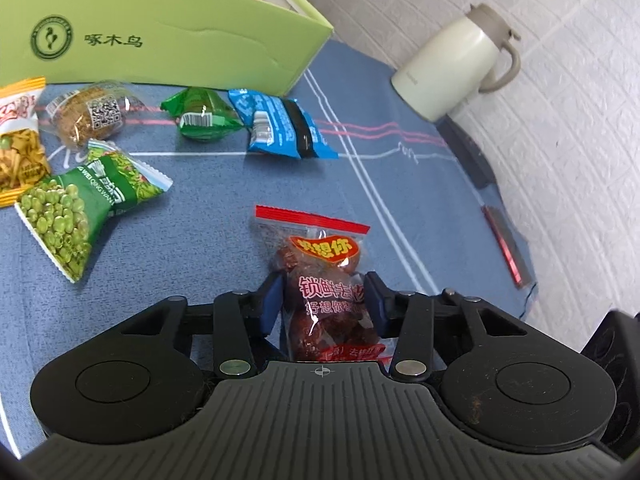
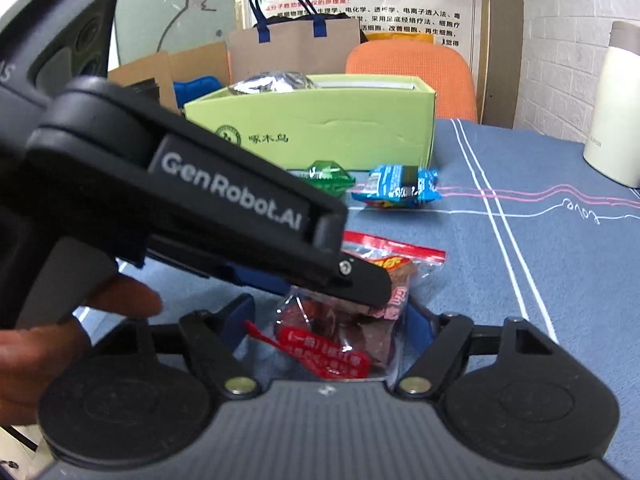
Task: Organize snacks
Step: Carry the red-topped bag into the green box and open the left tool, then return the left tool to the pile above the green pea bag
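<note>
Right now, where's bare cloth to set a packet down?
Free: the blue tablecloth between the red date packet and the white kettle, right of the blue packet. Crowded: left, by the green pea packet and green box.

You get even, bright indoor light with soft shadows, glare on the red date packet (image 1: 326,280), fisheye bending and dark corners at the edges, and the near left gripper (image 2: 384,292) blurred in the right view.
</note>
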### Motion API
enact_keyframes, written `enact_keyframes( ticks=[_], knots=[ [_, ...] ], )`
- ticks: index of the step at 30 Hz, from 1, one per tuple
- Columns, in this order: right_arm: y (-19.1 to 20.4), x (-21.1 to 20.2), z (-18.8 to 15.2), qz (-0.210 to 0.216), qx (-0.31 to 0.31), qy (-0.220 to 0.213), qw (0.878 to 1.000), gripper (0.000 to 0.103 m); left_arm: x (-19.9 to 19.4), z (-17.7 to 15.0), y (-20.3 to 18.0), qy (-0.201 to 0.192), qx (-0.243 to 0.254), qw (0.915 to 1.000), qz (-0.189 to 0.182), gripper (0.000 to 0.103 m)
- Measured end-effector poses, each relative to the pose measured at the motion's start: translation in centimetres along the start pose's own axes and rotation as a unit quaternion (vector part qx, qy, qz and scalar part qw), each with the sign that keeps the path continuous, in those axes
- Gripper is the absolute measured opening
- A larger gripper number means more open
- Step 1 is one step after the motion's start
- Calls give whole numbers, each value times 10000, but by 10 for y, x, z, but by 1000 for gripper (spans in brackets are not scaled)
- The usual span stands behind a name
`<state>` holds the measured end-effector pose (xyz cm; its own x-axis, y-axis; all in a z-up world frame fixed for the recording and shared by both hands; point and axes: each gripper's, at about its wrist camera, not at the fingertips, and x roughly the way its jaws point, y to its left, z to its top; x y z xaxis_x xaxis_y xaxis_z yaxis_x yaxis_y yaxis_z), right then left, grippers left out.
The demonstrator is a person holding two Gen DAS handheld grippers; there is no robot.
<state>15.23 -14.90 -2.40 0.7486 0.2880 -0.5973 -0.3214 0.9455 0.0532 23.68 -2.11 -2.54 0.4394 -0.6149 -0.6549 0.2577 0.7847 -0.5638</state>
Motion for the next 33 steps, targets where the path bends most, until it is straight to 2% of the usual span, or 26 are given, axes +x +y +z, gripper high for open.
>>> enact_keyframes(
  ticks=[2, 5, 9, 14, 17, 20, 22, 25, 26, 29, 30, 33],
  knots=[
    [-2, -5, 9, -67, -94, -123, 9999, 77, -4, 7, -1, -62, -97, 9999, -98, 13],
    [-7, -9, 30, -127, -218, -358, 9990, 77, -11, 27, -6, -250, -151, 9992, -282, 13],
    [-18, 6, 84, -162, -556, -777, 9953, 78, -24, 77, -19, -742, 66, 9968, -275, 14],
    [-32, 53, 158, -7, -910, -1053, 9903, 80, -30, 153, -25, -1298, 314, 9910, 20, 16],
    [-41, 86, 186, 162, -959, -987, 9904, 80, -20, 189, -16, -1362, 280, 9898, 296, 17],
    [-49, 118, 197, 307, -957, -834, 9914, 81, -3, 212, 1, -1274, 166, 9905, 484, 17],
    [-52, 137, 197, 380, -925, -734, 9923, 82, 8, 221, 13, -1185, 111, 9914, 553, 19],
    [-60, 143, 199, 284, -795, -735, 9937, 85, 18, 229, 29, -1021, -62, 9936, 473, 39],
    [-62, 137, 199, 233, -755, -851, 9932, 86, 14, 228, 31, -1063, -86, 9934, 414, 45],
    [-67, 98, 196, 87, -656, -1323, 9890, 93, -13, 215, 31, -1388, 88, 9901, 187, 55],
    [-68, 86, 194, 81, -619, -1404, 9881, 93, -23, 209, 29, -1498, 166, 9884, 170, 59],
    [-60, 52, 177, 211, -537, -1483, 9873, 93, -55, 186, 25, -1735, 320, 9842, 182, 64]
  ],
)
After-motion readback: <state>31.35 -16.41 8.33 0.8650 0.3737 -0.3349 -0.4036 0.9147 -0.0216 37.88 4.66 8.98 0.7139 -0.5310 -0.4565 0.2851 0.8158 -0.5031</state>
